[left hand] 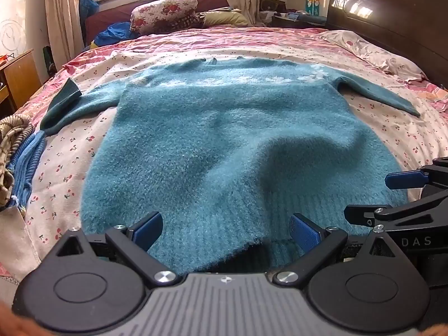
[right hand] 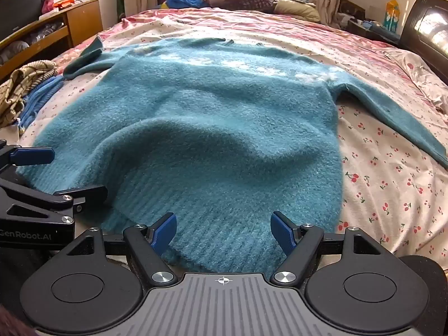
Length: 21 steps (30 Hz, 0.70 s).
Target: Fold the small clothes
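Bedroom w/ window at far end; pink cherry-print bedspread (left hand: 72,151) covers the bed. Teal fuzzy sweater (left hand: 224,128) lies flat mid-bed, sleeves out left & right, ribbed hem at near edge. Left gripper (left hand: 226,231) & right gripper (right hand: 224,233) both spread wide over the hem, side by side, holding nothing.

Bare bedspread (right hand: 392,196) right of the sweater (right hand: 210,126); clothes pile (right hand: 28,89) crowds its left
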Tool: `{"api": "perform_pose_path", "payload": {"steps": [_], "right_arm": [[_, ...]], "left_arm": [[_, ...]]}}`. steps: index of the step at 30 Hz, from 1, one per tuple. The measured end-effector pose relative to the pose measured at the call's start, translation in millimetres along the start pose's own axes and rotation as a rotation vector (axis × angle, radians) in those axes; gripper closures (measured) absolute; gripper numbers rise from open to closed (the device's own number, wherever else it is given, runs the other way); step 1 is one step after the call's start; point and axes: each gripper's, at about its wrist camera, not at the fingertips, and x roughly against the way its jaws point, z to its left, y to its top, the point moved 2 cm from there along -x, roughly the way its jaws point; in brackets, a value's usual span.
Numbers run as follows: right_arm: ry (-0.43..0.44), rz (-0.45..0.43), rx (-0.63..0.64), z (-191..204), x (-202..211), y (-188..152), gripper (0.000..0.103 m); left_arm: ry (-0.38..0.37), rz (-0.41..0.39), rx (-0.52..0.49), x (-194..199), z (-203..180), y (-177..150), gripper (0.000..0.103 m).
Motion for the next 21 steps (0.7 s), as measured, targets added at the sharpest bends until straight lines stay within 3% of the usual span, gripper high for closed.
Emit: {"api": "perform_pose_path", "payload": {"steps": [21], "right_arm": [[-0.001, 0.005, -0.006, -0.2, -2.3, -2.9, 0.028]], "left_arm": [[-0.013, 0.016, 0.014, -2.7, 0.4, -2.0, 0.001]]}}
